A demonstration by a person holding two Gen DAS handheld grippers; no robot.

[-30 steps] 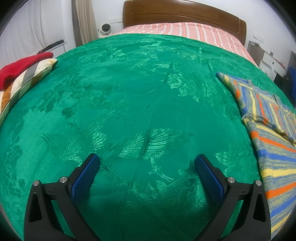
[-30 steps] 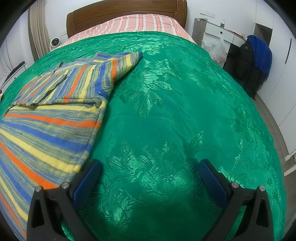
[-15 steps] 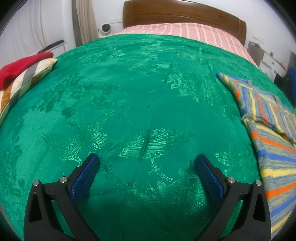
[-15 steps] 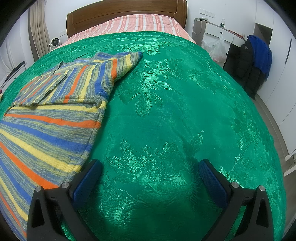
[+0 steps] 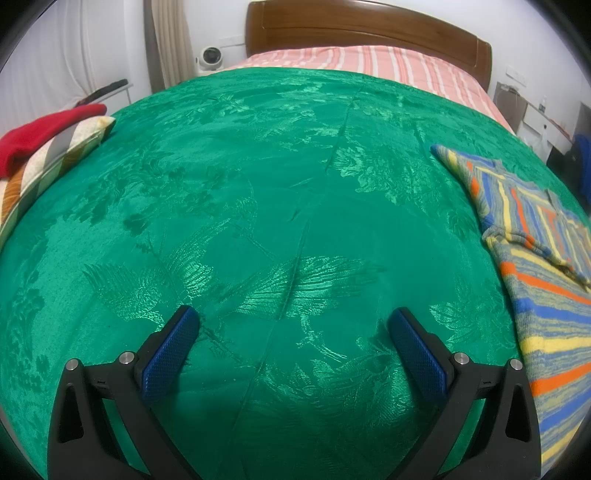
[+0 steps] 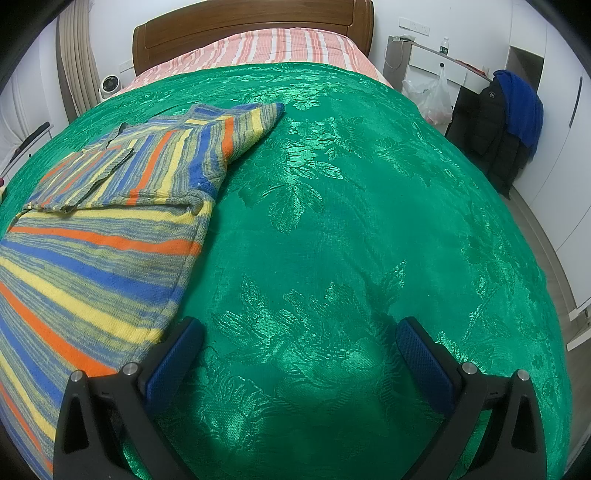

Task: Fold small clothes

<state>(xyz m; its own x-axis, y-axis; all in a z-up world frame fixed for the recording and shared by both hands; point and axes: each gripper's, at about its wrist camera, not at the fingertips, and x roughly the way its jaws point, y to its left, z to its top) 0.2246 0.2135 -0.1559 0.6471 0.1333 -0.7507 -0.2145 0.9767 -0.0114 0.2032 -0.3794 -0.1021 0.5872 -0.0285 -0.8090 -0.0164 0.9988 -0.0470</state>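
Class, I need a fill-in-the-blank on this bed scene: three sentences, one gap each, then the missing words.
1. The striped knitted sweater lies on a ____ satin bedspread.
2. Both the left gripper and the right gripper have their jaws ____.
3. On the patterned pillow rests a ____ garment.

Missing words: green; open; red

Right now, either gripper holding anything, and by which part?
Nothing held. Left gripper and right gripper are both open over the green bedspread; the striped sweater lies ungrasped.

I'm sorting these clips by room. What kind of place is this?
A bedroom, most likely: a bed with a wooden headboard under a green bedspread, and a striped sweater laid on it.
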